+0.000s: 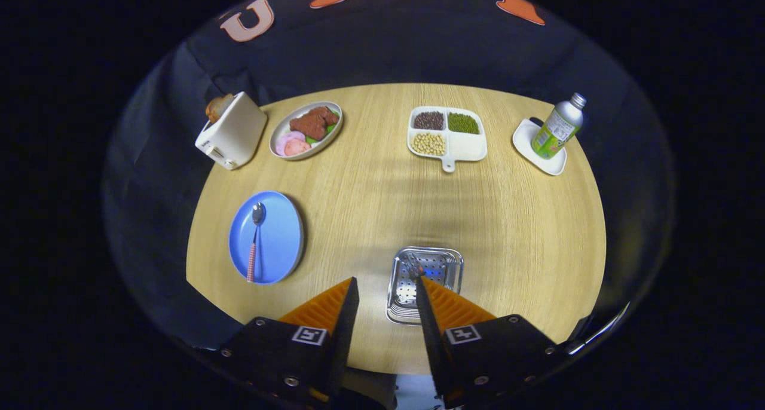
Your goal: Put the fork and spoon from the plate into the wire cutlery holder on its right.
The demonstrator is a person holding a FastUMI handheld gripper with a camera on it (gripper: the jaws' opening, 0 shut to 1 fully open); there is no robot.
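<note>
The gripper (387, 290) is hovering above the near edge of the tabletop (514, 230) with its orange fingers (326, 305) spread apart and holding nothing. Just ahead of them, partly behind the right finger, the metal cutlery holder (425, 284) is sitting by the near edge; something small and dark is showing at the right fingertip against the holder's inside, too small to name (it may be the top of the fork, but that is a guess).

The spoon (254, 239) is lying on the blue plate (281, 236) near the tabletop's left edge, well to the left of the fingers, bowl pointing toward the far edge and the red-checked handle toward the near one. No fork is lying on the plate, so the step in hand is probably fetching the spoon.

To do that well, the fingers should be travelling left over the plate and coming down astride the handle, across its length, not along it. The handle is lying flat on the plate, so the tips need to be reaching right to the plate's surface before closing. Gripping the patterned part near its middle should be keeping the spoon from swinging on the way back to the holder, where it should be dropping in handle or bowl first, upright.
</note>
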